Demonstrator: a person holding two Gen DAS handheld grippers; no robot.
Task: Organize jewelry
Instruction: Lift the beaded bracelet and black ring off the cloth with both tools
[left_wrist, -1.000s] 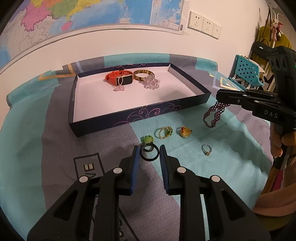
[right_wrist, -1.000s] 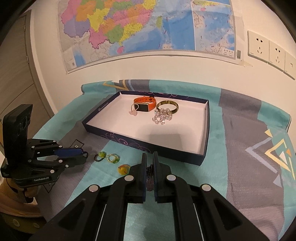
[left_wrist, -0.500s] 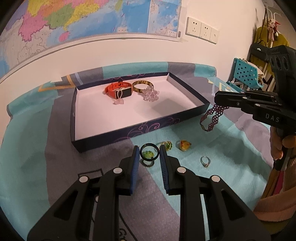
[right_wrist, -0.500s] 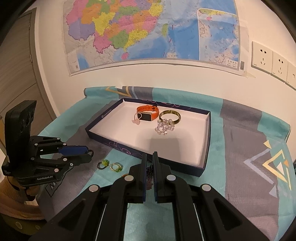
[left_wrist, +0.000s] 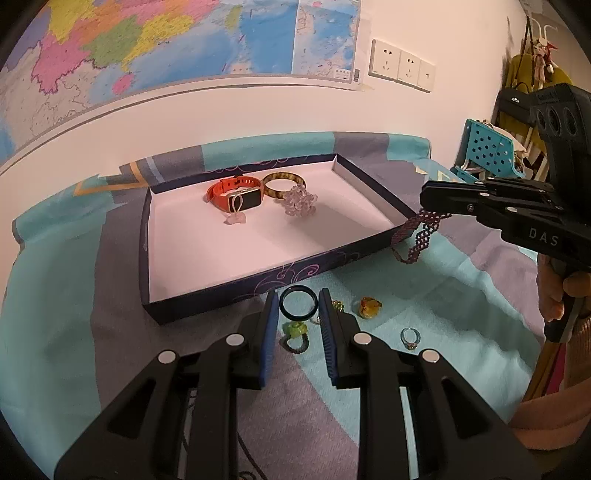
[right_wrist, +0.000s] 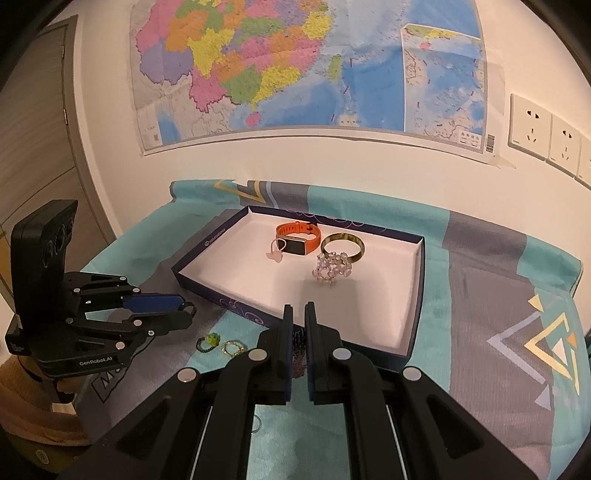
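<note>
My left gripper (left_wrist: 298, 299) is shut on a black ring (left_wrist: 298, 287), held upright between its blue pads just above the cloth, in front of the near wall of the dark blue tray (left_wrist: 258, 288). My right gripper (left_wrist: 424, 199) is shut on a purple beaded bracelet (left_wrist: 424, 232), which dangles by the tray's right near corner. In the right wrist view the bracelet (right_wrist: 298, 347) shows between the closed jaws. The tray holds an orange watch (left_wrist: 236, 192), a gold bangle (left_wrist: 284, 174), a crystal bead bracelet (left_wrist: 299, 201) and a pink charm (left_wrist: 236, 220).
On the teal and grey cloth before the tray lie a green ring (left_wrist: 294, 330), a yellow-green ring (left_wrist: 337, 305), an amber ring (left_wrist: 369, 306) and a silver ring (left_wrist: 410, 338). A wall with a map stands right behind the tray. A blue perforated rack (left_wrist: 484, 151) is at the right.
My left gripper has risen a little off the cloth with the black ring, away from the green ring. My right gripper has drifted slightly closer to the tray's corner with the bracelet.
</note>
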